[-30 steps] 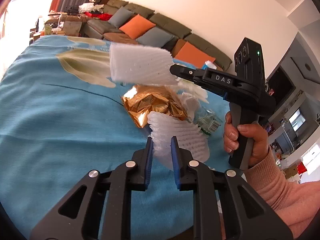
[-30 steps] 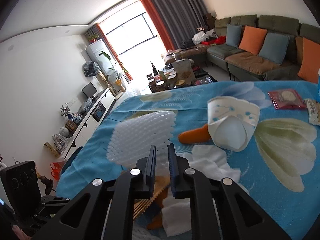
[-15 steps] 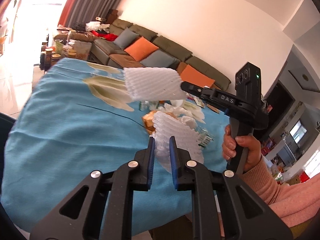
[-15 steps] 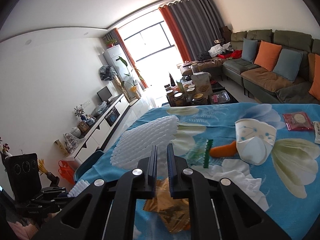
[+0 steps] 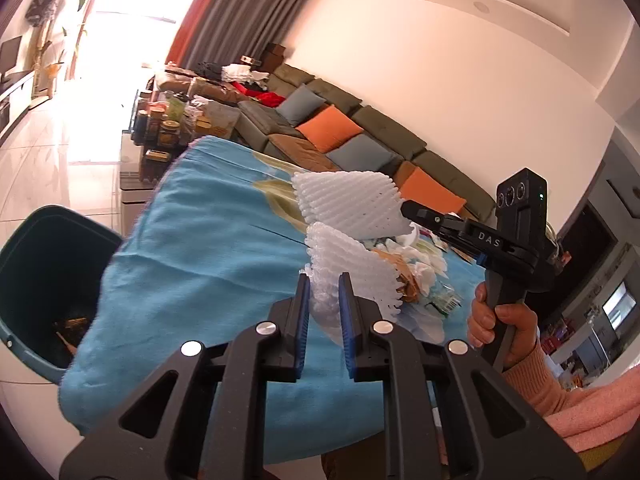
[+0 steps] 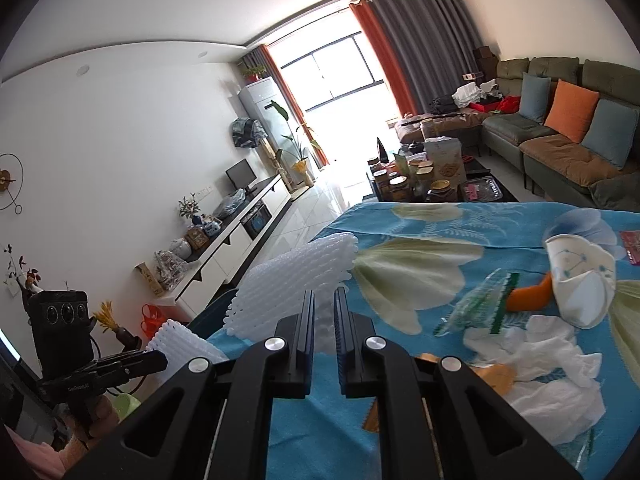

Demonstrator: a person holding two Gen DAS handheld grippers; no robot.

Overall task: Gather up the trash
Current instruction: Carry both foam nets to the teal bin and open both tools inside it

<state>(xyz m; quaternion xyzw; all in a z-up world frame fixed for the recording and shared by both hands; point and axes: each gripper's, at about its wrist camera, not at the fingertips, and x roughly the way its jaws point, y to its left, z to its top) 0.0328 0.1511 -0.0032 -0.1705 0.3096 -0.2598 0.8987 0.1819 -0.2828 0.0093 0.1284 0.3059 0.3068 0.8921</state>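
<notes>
My left gripper (image 5: 324, 280) is shut on a white foam fruit net (image 5: 352, 268) and holds it above the blue flowered tablecloth (image 5: 208, 248). My right gripper (image 6: 324, 296) is shut on a second white foam net (image 6: 296, 284); in the left wrist view this net (image 5: 348, 204) hangs just beyond the first. A dark teal trash bin (image 5: 36, 280) stands on the floor left of the table, with some trash inside. More trash lies on the cloth: white tissues (image 6: 544, 364), a gold wrapper (image 6: 492, 376), a crushed paper cup (image 6: 580, 280), a clear plastic bottle (image 6: 480, 300).
An orange piece (image 6: 528, 300) lies by the cup, a red packet (image 6: 632, 244) at the far right. A low table with jars (image 6: 416, 184) and a green sofa (image 6: 560, 136) stand beyond. A white TV cabinet (image 6: 224, 248) lines the left wall.
Both grippers have lifted and swung left with their foam nets, away from the trash pile. The trash bin has come into the left wrist view.
</notes>
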